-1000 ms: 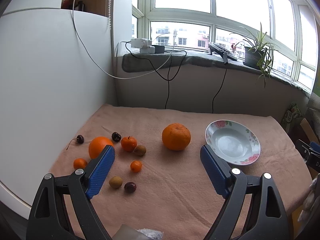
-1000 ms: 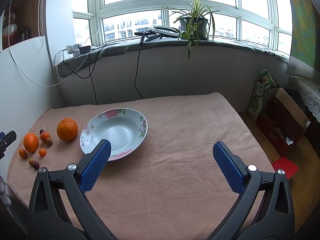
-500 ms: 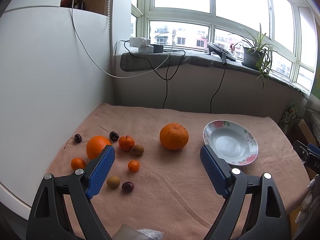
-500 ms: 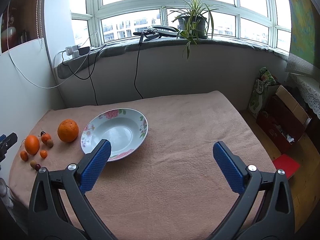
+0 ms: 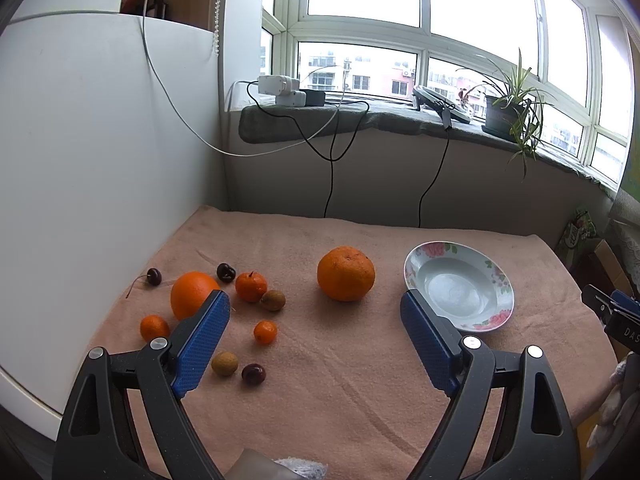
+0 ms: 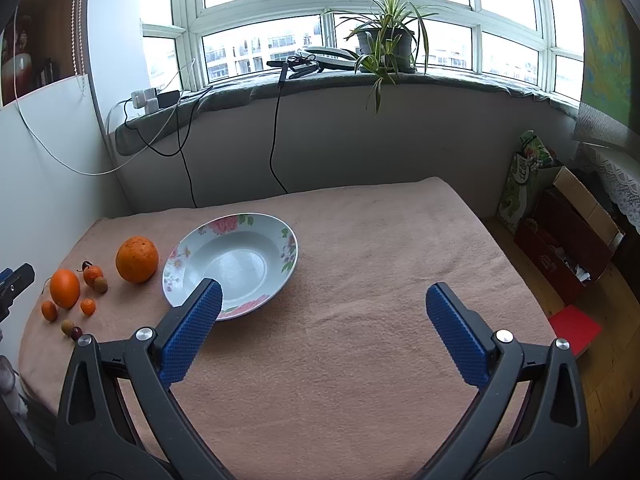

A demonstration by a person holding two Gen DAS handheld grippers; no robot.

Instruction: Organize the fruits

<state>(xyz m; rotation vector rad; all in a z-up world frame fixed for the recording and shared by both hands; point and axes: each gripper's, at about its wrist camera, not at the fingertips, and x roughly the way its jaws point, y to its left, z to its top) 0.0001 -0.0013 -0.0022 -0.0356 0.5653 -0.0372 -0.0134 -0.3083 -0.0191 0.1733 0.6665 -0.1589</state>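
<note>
A floral white plate (image 5: 460,286) sits on the pink cloth, also in the right wrist view (image 6: 232,264). A large bumpy orange (image 5: 346,273) lies left of it, also seen in the right wrist view (image 6: 137,254). Further left lie a smooth orange (image 5: 191,292), small tangerines (image 5: 251,286), brown longans (image 5: 225,363) and dark cherries (image 5: 253,374). My left gripper (image 5: 316,340) is open and empty, above the cloth's near edge. My right gripper (image 6: 324,332) is open and empty, right of the plate.
A white panel (image 5: 92,168) borders the table's left side. Cables (image 5: 332,168) hang from the windowsill with a potted plant (image 6: 384,44). Boxes and bags (image 6: 560,232) stand on the floor right of the table.
Both views have shifted slightly; the fruits and plate sit a little lower and further left in the frames. Both grippers stay open and nothing was grasped.
</note>
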